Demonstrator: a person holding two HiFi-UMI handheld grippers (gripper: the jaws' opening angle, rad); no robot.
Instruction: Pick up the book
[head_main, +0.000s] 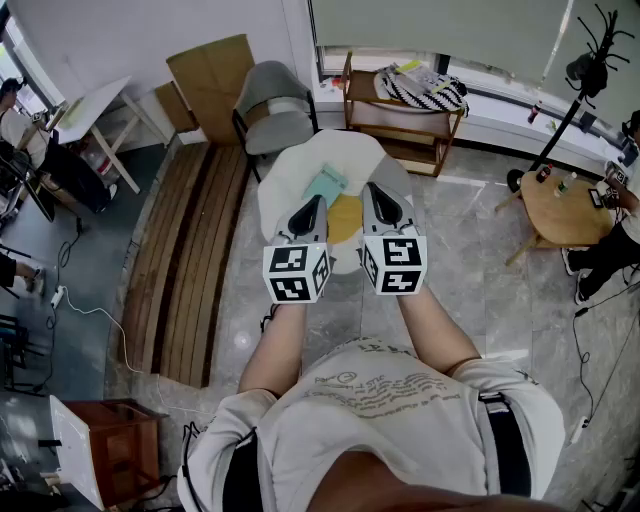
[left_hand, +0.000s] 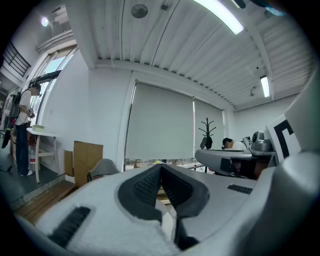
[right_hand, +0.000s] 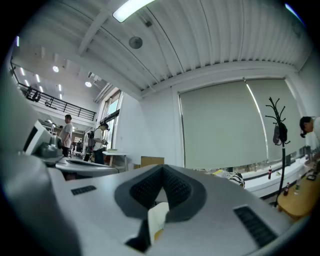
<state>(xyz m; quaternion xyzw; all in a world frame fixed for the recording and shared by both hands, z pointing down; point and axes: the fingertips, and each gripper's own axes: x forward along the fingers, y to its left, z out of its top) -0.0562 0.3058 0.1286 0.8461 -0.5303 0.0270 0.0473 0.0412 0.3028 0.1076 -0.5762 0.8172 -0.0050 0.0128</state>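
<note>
A teal book lies on a round white table, next to a flat yellow object. Both grippers are held level, side by side over the table's near half. My left gripper has its tip just short of the book's near edge, and its dark jaws meet at the tips with nothing between them. My right gripper is to the right of the book; its jaws also meet at the tips. Through the gap behind them only a sliver of white table and yellow shows.
A grey chair stands behind the table, and a wooden shelf with a striped bag is at the back right. A small round wooden table is at the right. Wooden planks lie on the floor at the left.
</note>
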